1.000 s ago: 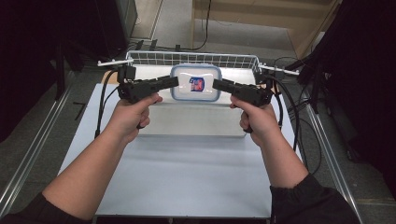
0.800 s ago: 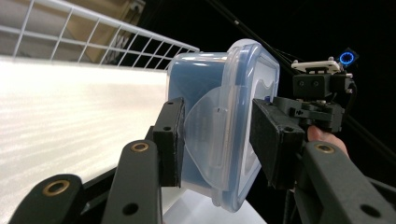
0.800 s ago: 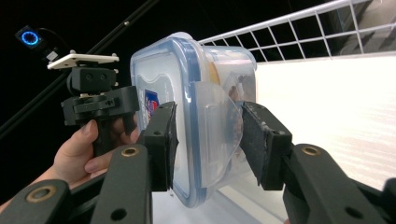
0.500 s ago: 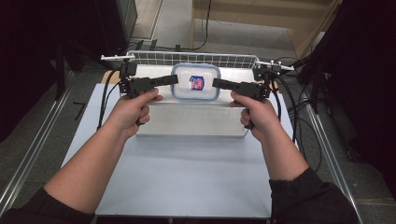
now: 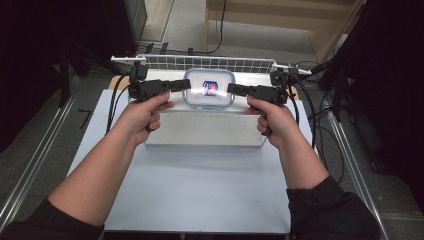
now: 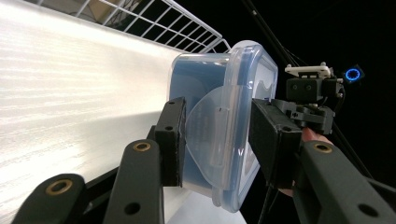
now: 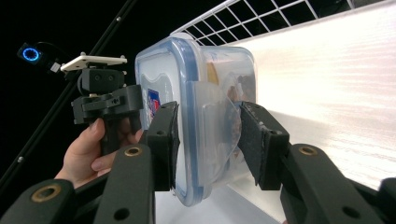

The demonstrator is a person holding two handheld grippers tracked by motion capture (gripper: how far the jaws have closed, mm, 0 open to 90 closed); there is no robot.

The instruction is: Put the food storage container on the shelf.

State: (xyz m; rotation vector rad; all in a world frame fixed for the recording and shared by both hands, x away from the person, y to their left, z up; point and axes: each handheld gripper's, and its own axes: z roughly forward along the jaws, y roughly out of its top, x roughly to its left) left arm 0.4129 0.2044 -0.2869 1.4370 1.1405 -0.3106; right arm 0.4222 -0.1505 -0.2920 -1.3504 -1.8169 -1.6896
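clear plastic food container (image 5: 209,88), rounded corners, blue-rimmed snap lid with a red and blue label. held level over the metal box, lid facing up. gripped at two opposite short sides: left clip flap between the fingers (image 6: 170,140) of the left gripper (image 6: 219,140), right clip flap between the fingers (image 7: 254,144) of the right gripper (image 7: 208,144). dark content inside, unclear.

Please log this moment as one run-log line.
left gripper: shut on food container | right gripper: shut on food container | container above metal box
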